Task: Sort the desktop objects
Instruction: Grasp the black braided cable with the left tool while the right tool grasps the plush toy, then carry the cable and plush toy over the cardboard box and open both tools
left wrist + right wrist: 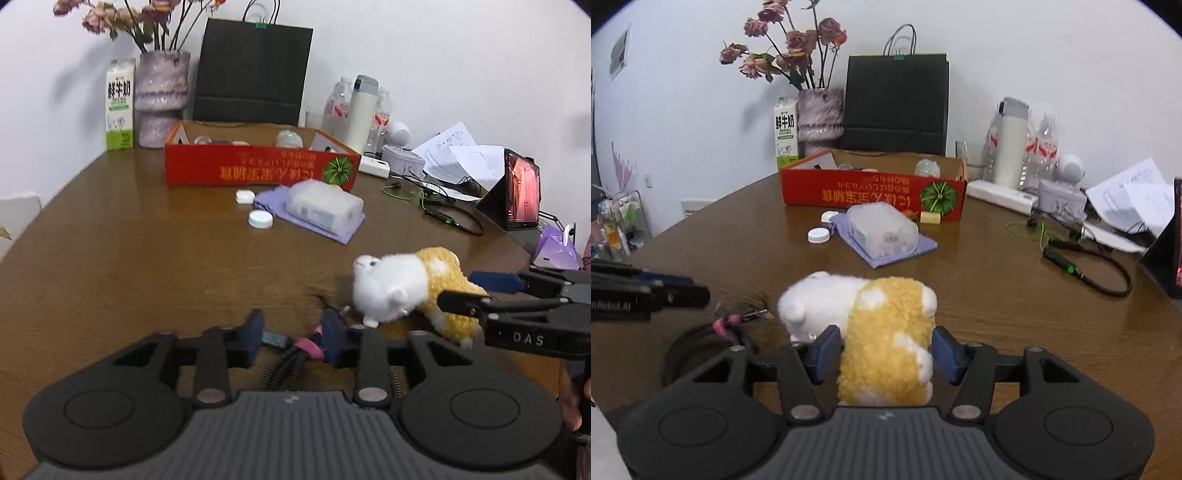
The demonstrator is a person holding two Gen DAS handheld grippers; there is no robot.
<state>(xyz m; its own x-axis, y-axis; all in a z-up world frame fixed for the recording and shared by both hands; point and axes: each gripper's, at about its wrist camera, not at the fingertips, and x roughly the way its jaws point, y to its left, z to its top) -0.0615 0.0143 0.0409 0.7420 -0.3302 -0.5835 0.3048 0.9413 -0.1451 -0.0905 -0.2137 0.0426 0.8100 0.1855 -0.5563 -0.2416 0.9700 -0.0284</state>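
Observation:
A white and yellow plush toy (pixel 871 325) lies on the brown table; it also shows in the left wrist view (pixel 406 288). My right gripper (pixel 886 350) has its blue pads on both sides of the toy's yellow body, closed on it. My left gripper (pixel 293 338) is open over a coiled black cable with a pink band (pixel 306 347), its pads on either side of the cable. The cable shows in the right wrist view (pixel 720 328) too. A red cardboard box (pixel 258 166) with several small items inside stands at the back.
A clear plastic case on a purple cloth (pixel 321 206), two white caps (pixel 260 219), a small yellow block (pixel 930 218). Behind: vase (pixel 160 99), milk carton (pixel 119 107), black bag (pixel 251 70), bottles, papers, tablet (pixel 517 192), green cable (pixel 1067 258).

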